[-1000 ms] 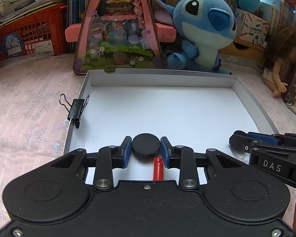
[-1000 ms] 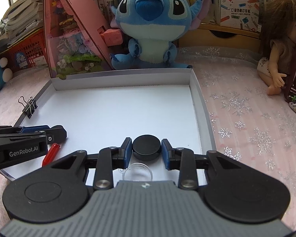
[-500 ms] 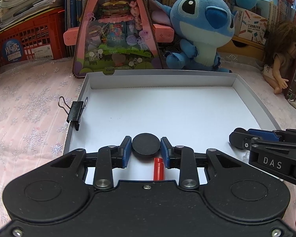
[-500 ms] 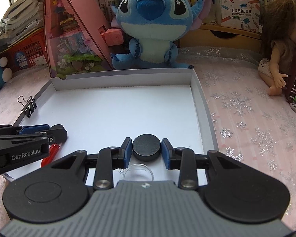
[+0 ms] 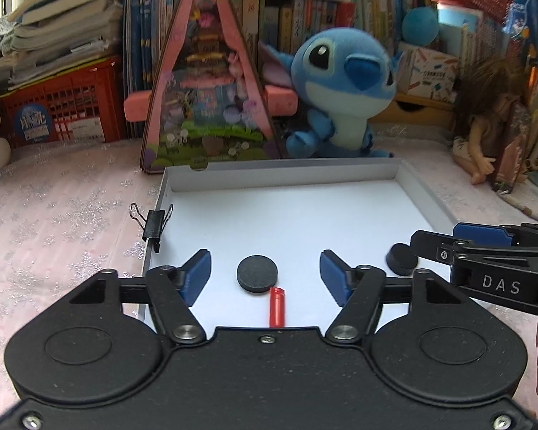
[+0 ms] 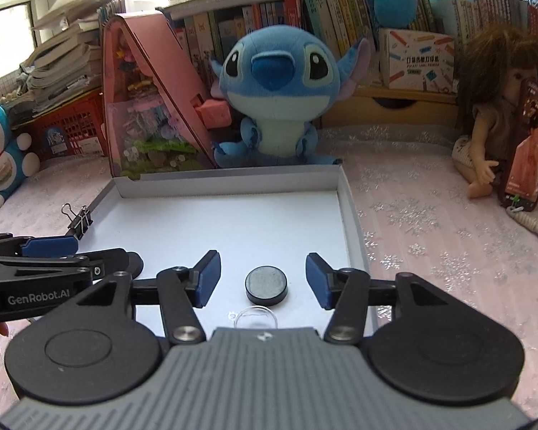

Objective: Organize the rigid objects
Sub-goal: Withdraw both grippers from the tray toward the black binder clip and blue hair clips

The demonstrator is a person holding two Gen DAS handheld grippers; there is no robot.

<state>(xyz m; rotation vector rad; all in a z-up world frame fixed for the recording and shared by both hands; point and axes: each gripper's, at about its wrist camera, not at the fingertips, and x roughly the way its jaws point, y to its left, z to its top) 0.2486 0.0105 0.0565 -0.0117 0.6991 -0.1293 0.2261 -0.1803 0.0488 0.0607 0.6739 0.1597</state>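
Note:
A shallow white box [image 5: 287, 170] lies on the pink cloth; in the right wrist view it shows too [image 6: 229, 184]. My left gripper [image 5: 265, 272] is open, with a black disc [image 5: 257, 273] lying free on the box floor between its jaws. A red cylinder [image 5: 277, 306] lies just behind that disc. My right gripper [image 6: 263, 277] is open around a second black disc [image 6: 266, 285], which rests on the box floor and also shows in the left wrist view [image 5: 401, 258]. A clear round lid [image 6: 254, 317] lies near the right gripper's body.
A black binder clip [image 5: 154, 222] is clipped on the box's left wall. A Stitch plush [image 5: 344, 93], a pink triangular toy house [image 5: 208, 96] and a doll [image 5: 484, 132] stand behind the box. A red crate [image 5: 61, 111] and books fill the back.
Both grippers have opened and let go of their black discs, which now rest on the box floor. Both grippers have risen or tilted slightly.

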